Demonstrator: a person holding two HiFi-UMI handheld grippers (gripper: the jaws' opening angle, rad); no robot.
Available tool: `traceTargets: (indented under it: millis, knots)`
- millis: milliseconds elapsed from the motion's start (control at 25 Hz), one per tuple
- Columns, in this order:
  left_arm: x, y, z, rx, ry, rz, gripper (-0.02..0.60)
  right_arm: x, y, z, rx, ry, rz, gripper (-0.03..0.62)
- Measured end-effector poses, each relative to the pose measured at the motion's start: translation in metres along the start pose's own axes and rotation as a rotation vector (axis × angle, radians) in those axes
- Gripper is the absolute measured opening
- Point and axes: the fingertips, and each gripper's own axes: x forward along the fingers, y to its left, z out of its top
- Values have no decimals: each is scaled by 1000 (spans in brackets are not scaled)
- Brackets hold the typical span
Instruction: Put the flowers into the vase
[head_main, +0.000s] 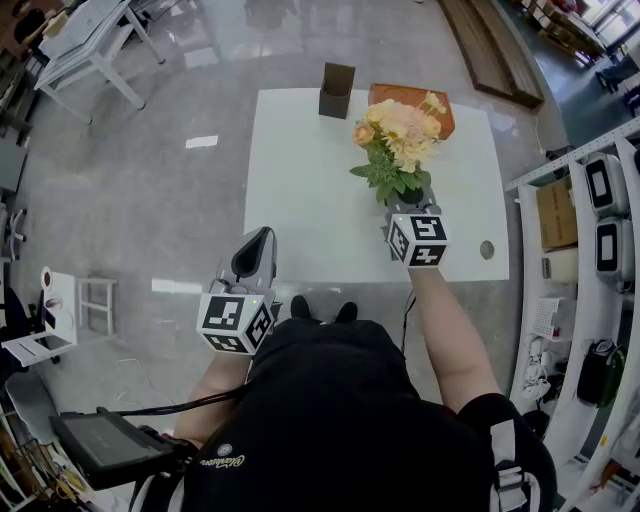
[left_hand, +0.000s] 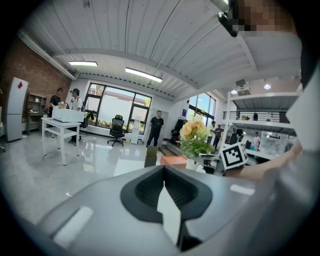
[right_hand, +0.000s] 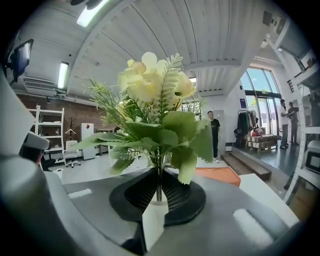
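Flowers (head_main: 398, 140): stems pinched in our right gripper (head_main: 404, 208) jaws, nr vase (head_main: 337, 90), not in yet. Left gripper (head_main: 258, 243): jaws together, empty.

White desk (head_main: 300, 200) on glossy grey floor (head_main: 150, 200). Far edge: dark brown boxy vase (head_main: 337, 90), upright. Flat orange tray (head_main: 385, 94) just beside it. Round hole (head_main: 487, 249) near right edge.

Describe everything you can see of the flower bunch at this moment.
The flowers are an artificial-looking bunch: pale yellow and peach blooms above fern sprigs and broad green leaves, on thin stems. The right gripper is shut on the stems, holding the bunch upright above the white table, apart from the dark vase. Nothing else touches it.
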Motion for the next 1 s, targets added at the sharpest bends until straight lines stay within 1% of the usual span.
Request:
traceTargets:
  millis: [120, 280, 440, 680, 1000]
  knots:
    - [1, 0, -2, -2, 4, 0, 6, 2, -1, -12, -5, 42, 3, 32]
    - [1, 0, -3, -3, 5, -3, 6, 4, 1, -13, -9, 73, 19, 32]
    - [3, -3, -2, -3, 5, -9, 6, 4, 0, -12, -8, 75, 20, 38]
    - [1, -2, -2, -3, 2, -5, 6, 2, -1, -11, -14, 69, 13, 71]
    - [-1, 1, -3, -9, -2, 0, 6, 2, -4, -13, -17, 80, -2, 86]
